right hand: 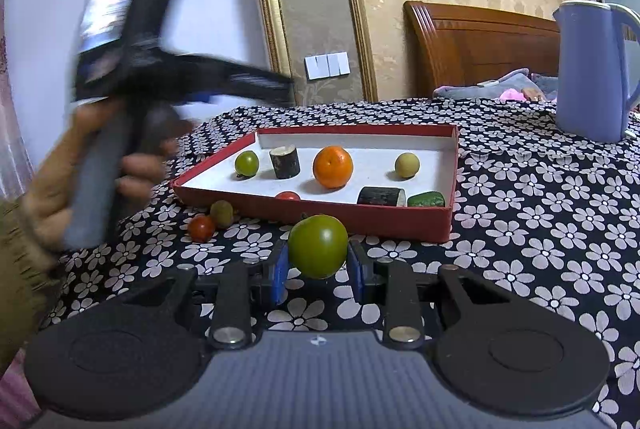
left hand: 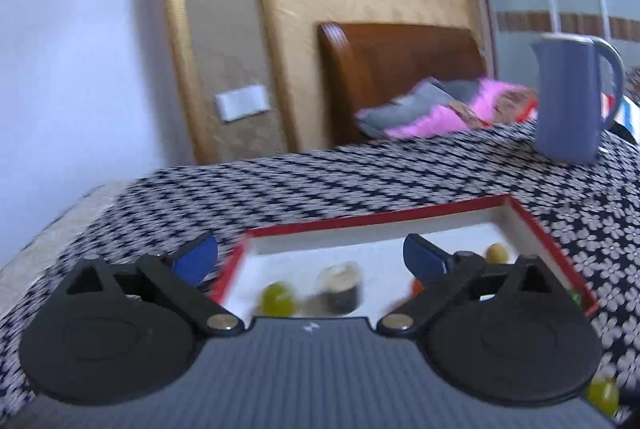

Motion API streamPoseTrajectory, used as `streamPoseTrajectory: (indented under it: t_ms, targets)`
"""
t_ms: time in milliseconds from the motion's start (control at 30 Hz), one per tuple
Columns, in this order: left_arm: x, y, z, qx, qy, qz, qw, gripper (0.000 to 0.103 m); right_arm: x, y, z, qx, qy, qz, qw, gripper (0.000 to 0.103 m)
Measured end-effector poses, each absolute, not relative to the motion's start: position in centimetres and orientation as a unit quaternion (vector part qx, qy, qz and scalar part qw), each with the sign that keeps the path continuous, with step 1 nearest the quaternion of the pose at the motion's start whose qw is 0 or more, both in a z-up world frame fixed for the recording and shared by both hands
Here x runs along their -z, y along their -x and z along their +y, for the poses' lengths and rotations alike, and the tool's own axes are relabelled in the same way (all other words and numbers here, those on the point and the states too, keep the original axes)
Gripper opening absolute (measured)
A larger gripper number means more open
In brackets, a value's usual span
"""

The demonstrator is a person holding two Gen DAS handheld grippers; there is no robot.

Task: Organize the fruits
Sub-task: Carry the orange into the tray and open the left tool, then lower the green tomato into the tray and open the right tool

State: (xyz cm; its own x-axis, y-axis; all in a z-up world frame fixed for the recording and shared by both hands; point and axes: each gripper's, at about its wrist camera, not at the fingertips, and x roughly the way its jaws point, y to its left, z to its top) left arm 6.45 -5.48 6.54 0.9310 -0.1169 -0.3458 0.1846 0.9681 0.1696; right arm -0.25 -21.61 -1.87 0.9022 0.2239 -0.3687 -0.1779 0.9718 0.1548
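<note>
Green tomato (right hand: 318, 245) clamped in right tongs (right hand: 319, 271), red tray (right hand: 450, 185) just above; left tongs (left hand: 310, 257) open.

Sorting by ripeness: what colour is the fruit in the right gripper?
Green fruit, clearest in the right wrist view.

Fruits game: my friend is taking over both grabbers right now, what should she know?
Right gripper: fingers shut on the big green fruit, held just short of the red tray.
Left gripper: open, holding nothing, lifted above the tray's left end.
In the tray: orange, small green fruit, yellowish fruit, red tomato, two dark cylinder pieces, a green piece.
Still on the cloth: small red tomato and brownish-green fruit.
Left to do: probably drop the green fruit in, then those two.
</note>
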Motion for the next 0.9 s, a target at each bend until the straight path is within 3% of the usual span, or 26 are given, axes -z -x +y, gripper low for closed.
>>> streamPoseTrajectory:
  t_ms: [167,500,900]
  targets:
    - [-4.6,-3.1,-1.1,0.052,-0.069,0.178,0.98,0.103,1.2,-0.3,-20.8,-0.102,-0.04,0.192,0.975,0.03]
    - [0.0,-1.0,0.5,0.062,-0.083,0.213,0.972,0.103,-0.7,-2.5,-20.1,-0.085,0.003,0.188,0.979,0.03]
    - [0.2,-0.6,1.7,0.082,-0.049,0.209,0.973,0.103,-0.8,-10.9,-20.9,-0.054,0.014,0.23,0.972,0.03]
